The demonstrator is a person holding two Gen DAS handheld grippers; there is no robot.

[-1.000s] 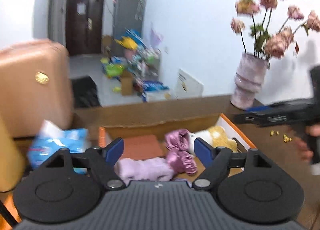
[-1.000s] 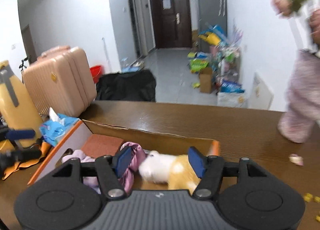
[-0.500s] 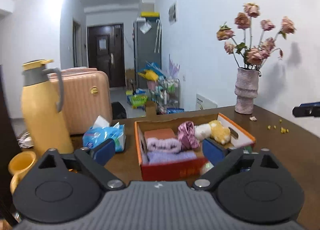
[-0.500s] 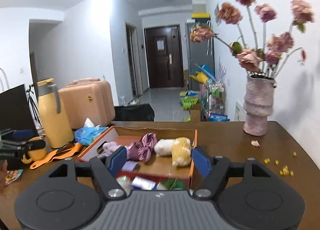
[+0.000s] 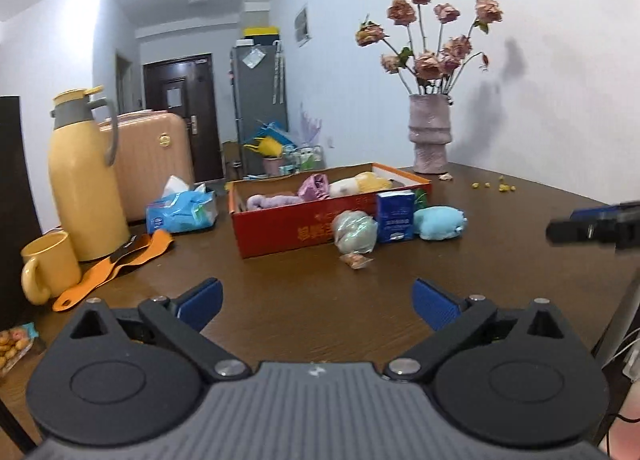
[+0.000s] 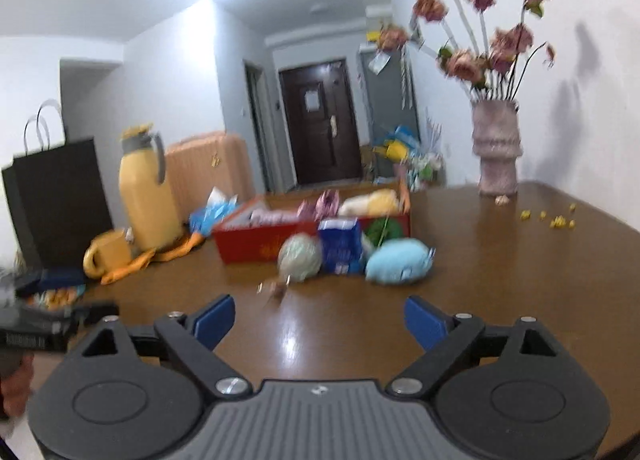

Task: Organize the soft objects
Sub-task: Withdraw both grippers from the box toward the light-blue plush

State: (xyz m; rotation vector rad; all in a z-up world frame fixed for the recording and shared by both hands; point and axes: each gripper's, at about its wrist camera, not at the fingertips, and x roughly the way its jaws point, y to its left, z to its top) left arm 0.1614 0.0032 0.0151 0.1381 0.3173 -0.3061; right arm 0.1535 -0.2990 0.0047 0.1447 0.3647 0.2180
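Note:
A red cardboard box (image 5: pixel 296 226) (image 6: pixel 256 244) stands mid-table holding a lilac cloth (image 5: pixel 270 201), a pink satin scrunchie (image 5: pixel 314 185) and a yellow-and-white plush (image 5: pixel 362 183). In front of it lie a pale green soft ball (image 5: pixel 355 231) (image 6: pixel 301 256), a blue tissue pack (image 5: pixel 395 215) (image 6: pixel 340 246) and a light blue plush (image 5: pixel 439 222) (image 6: pixel 400 266). My left gripper (image 5: pixel 316 302) is open and empty, well short of the box. My right gripper (image 6: pixel 318 320) is open and empty, also back from the box.
A yellow thermos (image 5: pixel 84 176), a yellow mug (image 5: pixel 48 266), an orange strap (image 5: pixel 116 260) and a blue wipes pack (image 5: pixel 182 210) are at the left. A vase of dried roses (image 5: pixel 430 136) stands at the back right. A small wrapped snack (image 5: pixel 356 260) lies before the box.
Both grippers have drawn back from directly over the box to the near side of the table. The whole box and the items in front of it now show.

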